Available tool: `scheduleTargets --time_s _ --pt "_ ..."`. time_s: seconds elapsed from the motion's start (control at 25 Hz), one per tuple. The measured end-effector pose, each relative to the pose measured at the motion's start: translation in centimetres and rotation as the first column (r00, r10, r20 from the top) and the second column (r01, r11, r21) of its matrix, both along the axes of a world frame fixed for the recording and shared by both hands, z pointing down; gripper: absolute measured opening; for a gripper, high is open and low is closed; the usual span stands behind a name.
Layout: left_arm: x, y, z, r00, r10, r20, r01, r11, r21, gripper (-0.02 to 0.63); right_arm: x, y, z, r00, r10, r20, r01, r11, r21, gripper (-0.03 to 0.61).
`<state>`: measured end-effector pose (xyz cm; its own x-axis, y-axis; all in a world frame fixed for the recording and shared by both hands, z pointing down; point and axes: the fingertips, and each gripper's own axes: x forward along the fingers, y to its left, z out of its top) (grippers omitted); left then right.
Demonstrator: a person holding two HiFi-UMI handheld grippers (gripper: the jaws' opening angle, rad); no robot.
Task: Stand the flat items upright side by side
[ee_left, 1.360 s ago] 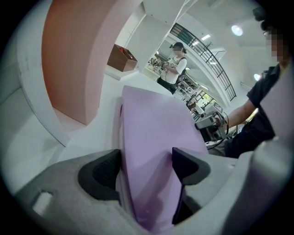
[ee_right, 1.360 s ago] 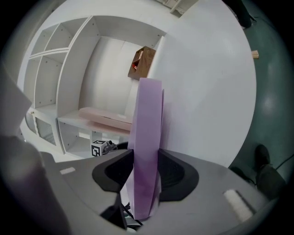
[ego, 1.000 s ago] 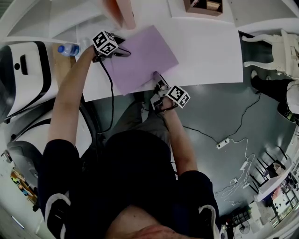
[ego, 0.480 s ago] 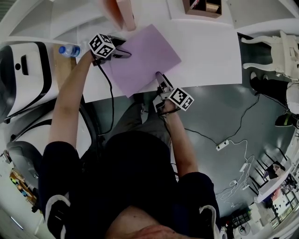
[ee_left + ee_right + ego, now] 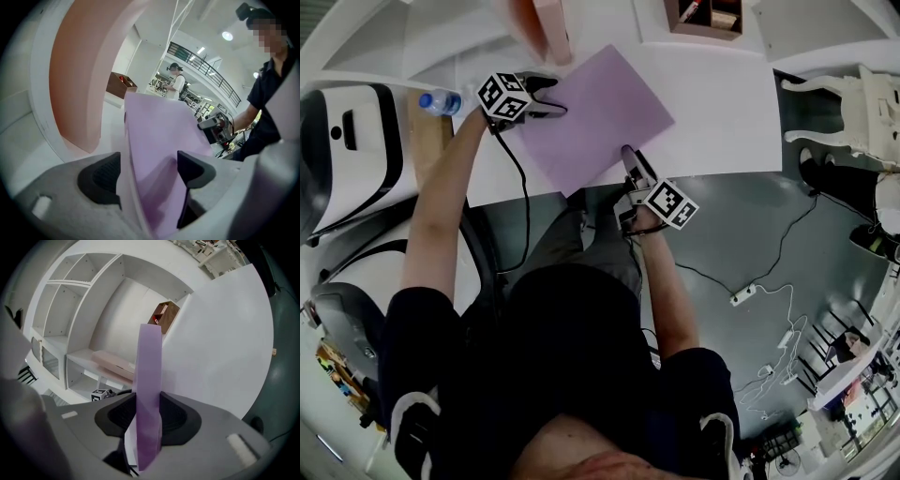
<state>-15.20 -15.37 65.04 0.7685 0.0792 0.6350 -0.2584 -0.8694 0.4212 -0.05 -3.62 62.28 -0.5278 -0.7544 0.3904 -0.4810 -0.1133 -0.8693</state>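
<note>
Head view: pinching purple folder corner at tabletop front edge with right gripper jaws, just tightening; straddling its far-left edge with left gripper jaws, just spreading, not pressing; pink item just beyond.

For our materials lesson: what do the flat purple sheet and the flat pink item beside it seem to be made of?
The flat purple sheet is probably plastic or stiff card with a matt finish: it looks thin edge-on and shows no sag. The flat pink item is likely similar board or plastic, smooth and evenly coloured, but it is too blurred to be sure.
</note>
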Motion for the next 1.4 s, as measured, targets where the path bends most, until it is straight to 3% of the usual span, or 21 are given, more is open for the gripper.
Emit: scheduleTargets --time_s 0.28,0.52,0.84,1.04,1.2,1.4 --pt "0.2 -0.4 -1.2 0.999 -0.026 -0.023 0.027 0.999 0.043 0.39 1.0 -0.2 -1.8 0.997 0.004 -0.081 0.0 0.999 0.048 0.153" --pt "0.7 -0.9 -3.3 0.994 -0.084 -0.072 0.093 0.988 0.124 0.39 2.0 -0.5 -3.6 0.984 0.007 -0.176 0.01 0.995 0.095 0.153" --pt "0.4 -0.7 -5.9 0.984 -0.143 -0.105 0.166 0.955 0.248 0.319 3.1 -1.2 -6.7 0.955 0.008 -0.296 0.044 0.984 0.17 0.153" --pt "0.3 -0.3 -7.7 0.975 -0.175 -0.136 0.209 0.931 0.298 0.298 3.8 -1.6 -8.3 0.935 0.022 -0.355 0.055 0.977 0.206 0.153" --pt "0.1 0.2 -9.0 0.966 -0.204 -0.158 0.246 0.911 0.33 0.235 4.3 -2.0 -10.0 0.905 0.033 -0.424 0.081 0.965 0.248 0.153" --pt "0.0 0.5 -10.1 0.953 -0.244 -0.181 0.296 0.883 0.364 0.202 4.5 -2.8 -11.4 0.874 0.05 -0.484 0.104 0.953 0.285 0.153"
